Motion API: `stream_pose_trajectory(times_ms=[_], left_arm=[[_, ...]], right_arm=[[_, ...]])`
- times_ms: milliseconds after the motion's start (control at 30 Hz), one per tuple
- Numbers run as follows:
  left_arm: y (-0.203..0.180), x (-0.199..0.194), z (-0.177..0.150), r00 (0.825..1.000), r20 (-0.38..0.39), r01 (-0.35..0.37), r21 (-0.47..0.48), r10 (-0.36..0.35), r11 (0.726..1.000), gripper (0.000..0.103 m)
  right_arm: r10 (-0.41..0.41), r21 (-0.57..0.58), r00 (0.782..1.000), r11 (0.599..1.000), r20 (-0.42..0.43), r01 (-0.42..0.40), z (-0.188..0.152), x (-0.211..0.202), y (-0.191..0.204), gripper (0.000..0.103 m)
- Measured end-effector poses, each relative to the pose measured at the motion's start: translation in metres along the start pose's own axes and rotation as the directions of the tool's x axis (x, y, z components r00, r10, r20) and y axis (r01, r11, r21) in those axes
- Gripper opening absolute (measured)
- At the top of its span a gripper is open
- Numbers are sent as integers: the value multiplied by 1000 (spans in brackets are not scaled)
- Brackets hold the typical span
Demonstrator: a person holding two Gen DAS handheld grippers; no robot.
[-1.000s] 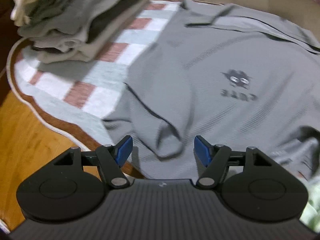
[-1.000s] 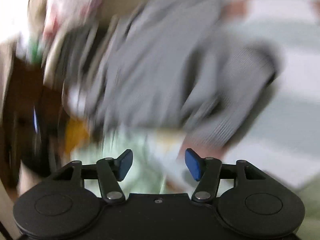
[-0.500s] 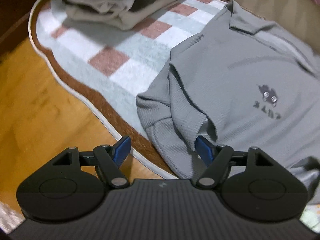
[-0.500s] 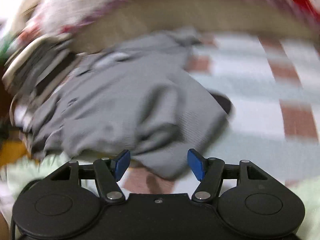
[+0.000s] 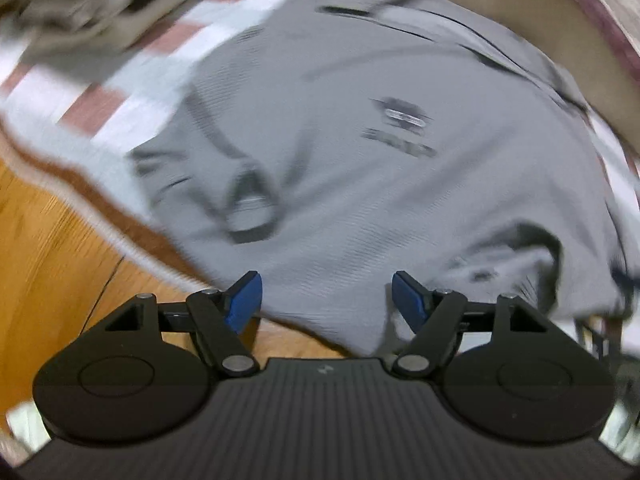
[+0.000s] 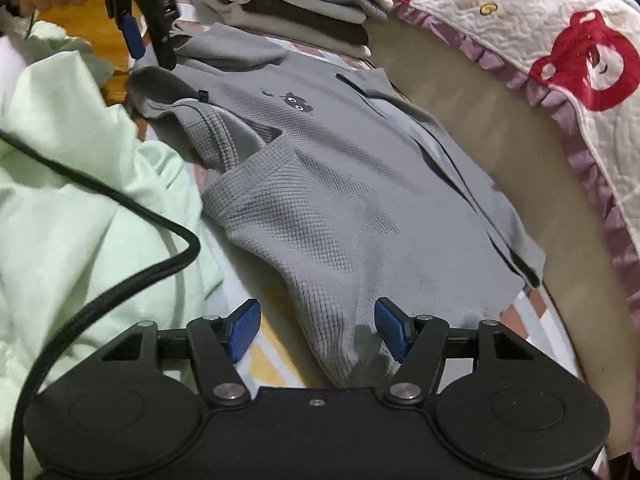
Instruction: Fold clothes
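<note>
On the left lies a pale green cloth (image 6: 60, 208) crossed by a black cable (image 6: 120, 196), and above it the left gripper (image 5: 326, 300) hangs with its jaws spread and nothing pinched, over the hem of the grey shirt (image 6: 340, 200). The shirt lies spread on a checked mat (image 5: 120, 92), near a stack of folded clothes (image 6: 296, 4). The right gripper (image 6: 316, 330) stands released, jaws astride a shirt corner without pressing it, with a red-printed quilt (image 6: 560, 40) at far right.

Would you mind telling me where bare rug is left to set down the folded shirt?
Checkered rug shows bare between the grey shirt and the folded stack. Nearer, the pale green garment crowds the shirt's side.
</note>
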State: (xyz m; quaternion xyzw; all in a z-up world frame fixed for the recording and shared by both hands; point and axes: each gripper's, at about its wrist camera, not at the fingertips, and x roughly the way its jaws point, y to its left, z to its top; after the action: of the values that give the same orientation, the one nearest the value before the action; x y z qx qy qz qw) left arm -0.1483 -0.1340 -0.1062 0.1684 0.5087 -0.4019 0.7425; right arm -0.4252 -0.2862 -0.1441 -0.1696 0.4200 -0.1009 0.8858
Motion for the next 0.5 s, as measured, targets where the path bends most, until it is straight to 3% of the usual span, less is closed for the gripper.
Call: stream_pose_trajectory(times_ms=[67,100,133,167,200,267,367,400,433,467,500], left_arm=[[-18,2,-4,1000,-5,7,92,-7,996,75],[-25,3,-6,1000,-6,2,133,-1,991,76],[-31,6,-8,1000,-11,-14,165,16,986,79],[-37,10,-10,999,-15,-31,196,35,980,80],[-40,14,-11,998,-18,-63,218,68,974,80],[-44,21,-11,993,-17,-110,249,118,962,80],[-38,21,-7,996,6,-87,213,88,973,77],[-36,21,-7,997,14,-78,201,76,976,68],[-36,20,-7,998,27,-63,200,59,978,46],[-38,18,-6,998,41,-61,209,54,976,30],[-39,15,-5,997,55,-59,217,49,974,5]], right_arm=[[12,47,1000,999,19,-13,2,6,-7,63],[18,74,999,997,31,-20,2,9,-11,47],[25,98,999,995,39,-29,4,12,-15,24],[38,125,998,991,44,-44,6,15,-19,12],[57,162,997,985,59,-66,6,14,-22,7],[95,244,990,963,102,-118,6,12,-34,7],[125,302,983,940,136,-161,1,8,-42,15],[126,303,983,939,136,-162,-1,7,-42,21],[117,283,986,948,122,-148,-4,9,-38,34],[103,254,989,959,106,-127,-5,11,-33,41],[81,218,992,971,96,-100,-7,15,-28,48]])
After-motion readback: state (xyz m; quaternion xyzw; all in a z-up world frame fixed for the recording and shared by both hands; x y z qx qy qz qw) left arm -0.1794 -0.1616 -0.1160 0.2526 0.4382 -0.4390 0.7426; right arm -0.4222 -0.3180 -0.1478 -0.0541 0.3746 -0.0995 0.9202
